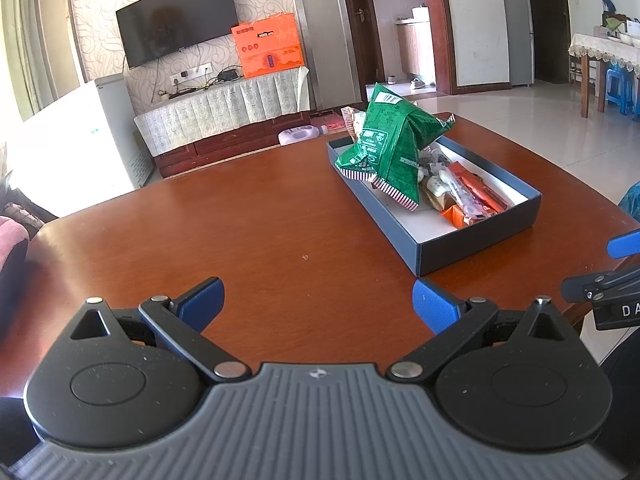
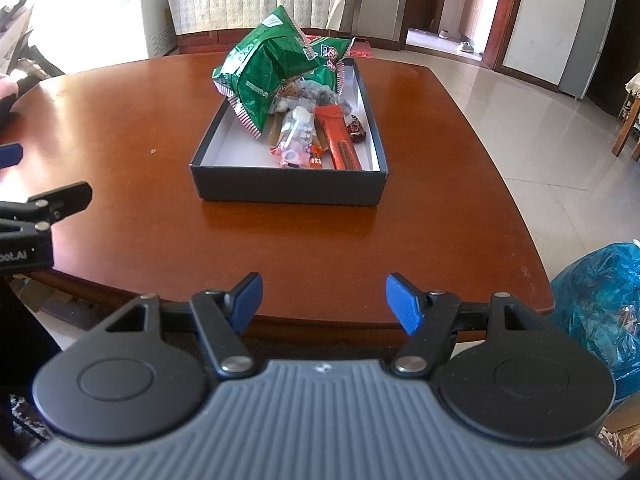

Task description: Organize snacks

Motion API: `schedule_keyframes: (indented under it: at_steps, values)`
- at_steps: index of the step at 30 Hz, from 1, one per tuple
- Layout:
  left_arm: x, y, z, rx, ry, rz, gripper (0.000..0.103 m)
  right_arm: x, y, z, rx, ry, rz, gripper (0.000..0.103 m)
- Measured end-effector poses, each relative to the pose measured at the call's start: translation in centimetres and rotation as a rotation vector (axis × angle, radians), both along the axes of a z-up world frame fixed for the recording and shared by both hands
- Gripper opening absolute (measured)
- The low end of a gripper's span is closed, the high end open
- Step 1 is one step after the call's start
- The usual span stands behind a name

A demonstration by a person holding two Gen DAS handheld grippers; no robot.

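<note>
— How far along?
— Nearly done, I'd judge: the snacks (image 2: 304, 120) sit in the dark box (image 2: 288, 188), centre of frame, green bag (image 2: 264, 68) heaped on top.
— Grippers?
— Left gripper (image 1: 318, 304) and right gripper (image 2: 324, 300) both wide, empty — table (image 2: 140, 120) bare of stray snacks.

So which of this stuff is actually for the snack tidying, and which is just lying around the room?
For the job:
- dark box
- green snack bags
- red wrapped bar
- left claw and right claw, both open and empty

Just lying about:
- wooden table
- blue plastic bag
- television
- orange gift box
</note>
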State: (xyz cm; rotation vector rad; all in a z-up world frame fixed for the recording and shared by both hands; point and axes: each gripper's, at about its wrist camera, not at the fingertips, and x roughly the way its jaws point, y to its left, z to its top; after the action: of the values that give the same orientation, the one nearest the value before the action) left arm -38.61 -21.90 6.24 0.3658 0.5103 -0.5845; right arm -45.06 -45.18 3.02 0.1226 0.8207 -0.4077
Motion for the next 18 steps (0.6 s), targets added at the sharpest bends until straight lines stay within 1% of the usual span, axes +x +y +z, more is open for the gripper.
schedule_keyframes:
  at_steps: [14,18]
  values:
    - [0.07,-0.13,-0.03,-0.008,0.004,-0.001,0.102,0.13,-0.01,-0.04,0.002,0.003,0.004,0.07]
    - [-0.14,-0.16,0.02,-0.015,-0.011,0.001,0.102,0.11,0.0,-0.04,0.001,0.003,0.004,0.07]
